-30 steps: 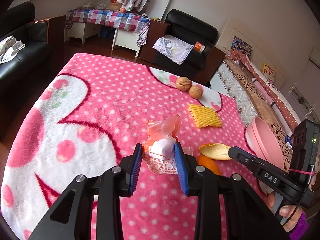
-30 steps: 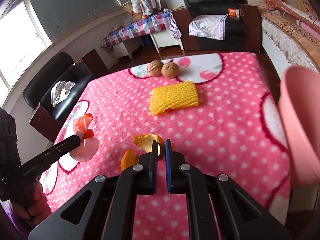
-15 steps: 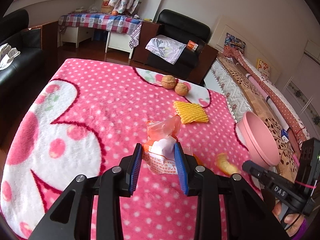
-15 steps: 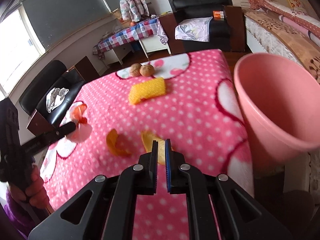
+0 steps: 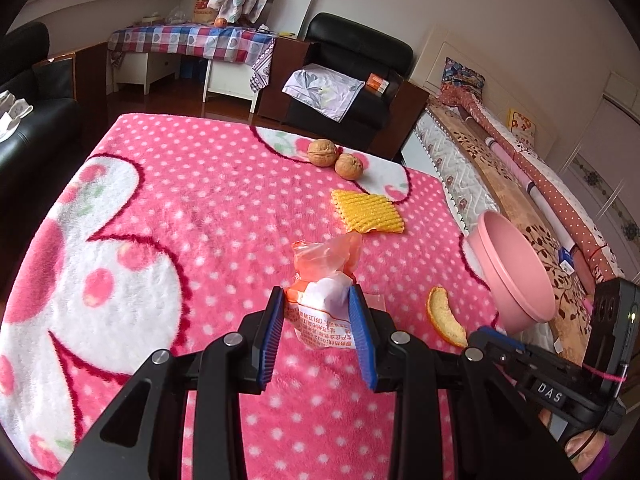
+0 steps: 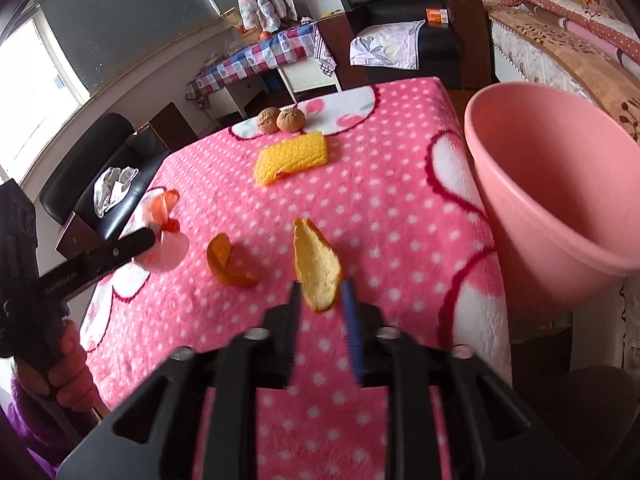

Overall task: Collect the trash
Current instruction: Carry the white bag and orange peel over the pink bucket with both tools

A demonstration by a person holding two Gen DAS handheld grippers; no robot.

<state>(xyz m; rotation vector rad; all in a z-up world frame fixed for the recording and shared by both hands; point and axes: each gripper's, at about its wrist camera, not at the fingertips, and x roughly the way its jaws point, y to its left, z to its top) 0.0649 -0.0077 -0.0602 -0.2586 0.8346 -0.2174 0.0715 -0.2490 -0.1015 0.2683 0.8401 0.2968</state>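
Note:
My left gripper [image 5: 318, 314] is shut on an orange-and-white plastic wrapper [image 5: 326, 280] and holds it above the pink dotted blanket [image 5: 180, 208]; the wrapper also shows in the right wrist view [image 6: 162, 236]. My right gripper [image 6: 322, 294] has its jaws apart around an orange peel piece [image 6: 318, 268], which also shows in the left wrist view [image 5: 444, 316]. A second peel piece [image 6: 228, 262] lies to its left. The pink bin [image 6: 556, 184] stands off the blanket's right edge and also shows in the left wrist view [image 5: 516, 268].
A yellow foam net [image 5: 368, 212] and two walnuts [image 5: 336, 158] lie on the far part of the blanket. A black armchair [image 5: 352, 84], a checked table [image 5: 192, 44] and a bed [image 5: 540, 184] surround it.
My right gripper has opened and now has a peel piece between its jaws, nearer the pink bin. My left gripper still holds the wrapper, raised a little.

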